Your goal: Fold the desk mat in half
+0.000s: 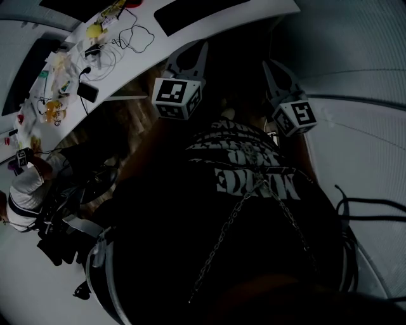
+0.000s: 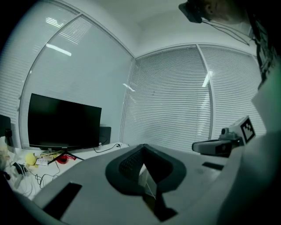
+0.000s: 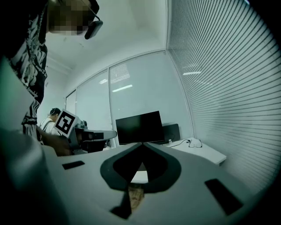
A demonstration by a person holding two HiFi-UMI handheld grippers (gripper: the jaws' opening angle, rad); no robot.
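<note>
the desk mat cannot be picked out for certain in any view; the only candidate is a flat black rectangle (image 1: 200, 16) on the curved white desk (image 1: 266, 16) at the top of the head view, and whether that is the mat or a screen i cannot tell. neither gripper is near it. the left gripper (image 1: 203, 44) and the right gripper (image 1: 266, 63) are both held up in front of the person's chest, well apart from the desk, pointing roughly level. in the left gripper view the jaw tips meet at a point (image 2: 142, 145) with nothing pinched between them, and only a small triangular gap shows behind the tips. the right gripper view shows the same: tips pressed together (image 3: 141, 143), nothing held. each carries its marker cube (image 1: 177, 96), and each shows in the other's view. below them is a black printed shirt (image 1: 254, 171) with a chain (image 1: 235, 222) hanging across it. a dark monitor (image 2: 64, 123) stands on the desk, with cables (image 1: 130, 35) and a yellow object (image 1: 94, 29) on the desk as well. slatted blinds (image 2: 175, 96) cover the windows. another person (image 1: 25, 190) sits at the left.
</note>
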